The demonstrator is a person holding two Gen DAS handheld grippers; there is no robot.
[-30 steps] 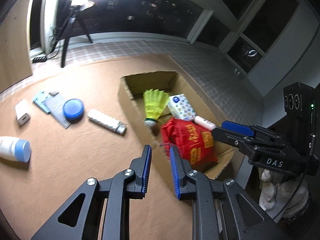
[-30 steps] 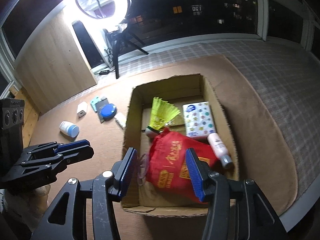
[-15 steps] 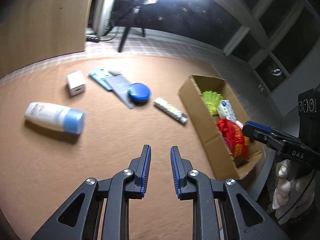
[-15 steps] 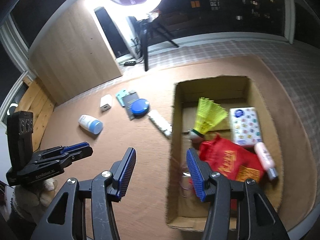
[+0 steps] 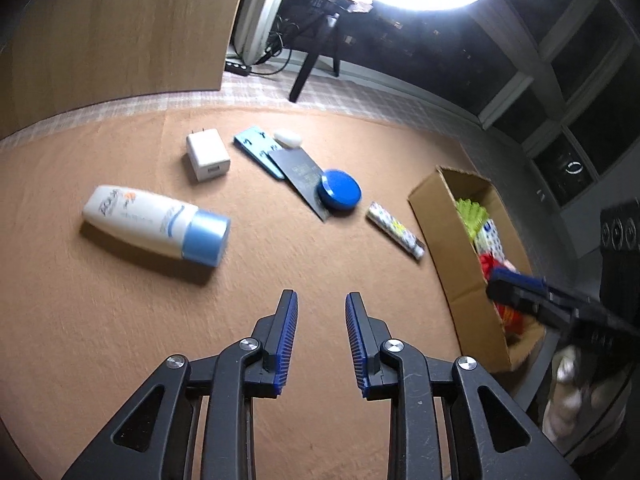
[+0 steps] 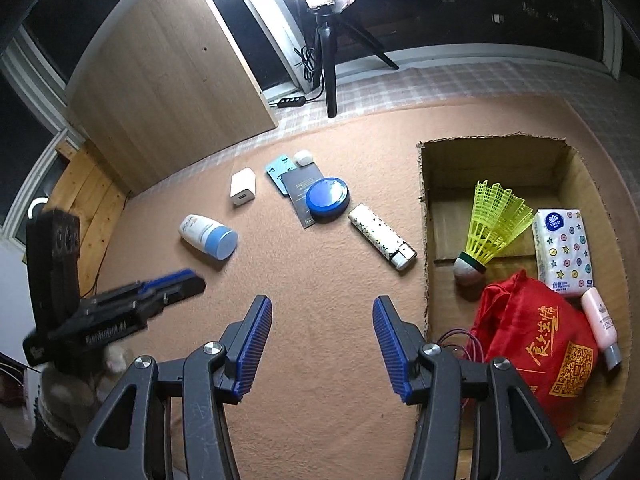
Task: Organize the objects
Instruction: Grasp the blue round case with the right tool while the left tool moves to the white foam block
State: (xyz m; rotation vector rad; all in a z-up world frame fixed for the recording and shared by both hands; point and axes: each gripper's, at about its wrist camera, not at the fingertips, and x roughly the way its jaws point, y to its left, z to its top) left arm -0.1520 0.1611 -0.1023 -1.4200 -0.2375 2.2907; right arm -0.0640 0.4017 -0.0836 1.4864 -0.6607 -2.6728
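A cardboard box (image 6: 424,240) (image 5: 452,272) on the tan mat holds a yellow shuttlecock (image 6: 488,228), a tissue pack (image 6: 564,252), a red bag (image 6: 536,344) and a pink tube (image 6: 600,320). Loose on the mat lie a white bottle with a blue cap (image 5: 156,226) (image 6: 208,236), a white charger (image 5: 207,155) (image 6: 242,187), a blue round tin (image 5: 339,190) (image 6: 327,199) on a dark card, a teal card (image 5: 256,148), a small white piece (image 5: 287,138) and a patterned lighter (image 5: 396,230) (image 6: 382,236). My left gripper (image 5: 320,312) (image 6: 176,284) is open and empty above bare mat. My right gripper (image 6: 322,316) (image 5: 516,284) is open and empty beside the box.
A ring light on a tripod (image 6: 328,64) stands on the checked floor behind the mat. A wooden panel (image 6: 168,80) leans at the back left. Cables and a power strip (image 6: 288,102) lie by the tripod. Dark windows close the back.
Both grippers swung left, away from the box, over the mat with the loose items. The left gripper's jaws opened a little wider. Nothing was picked up.
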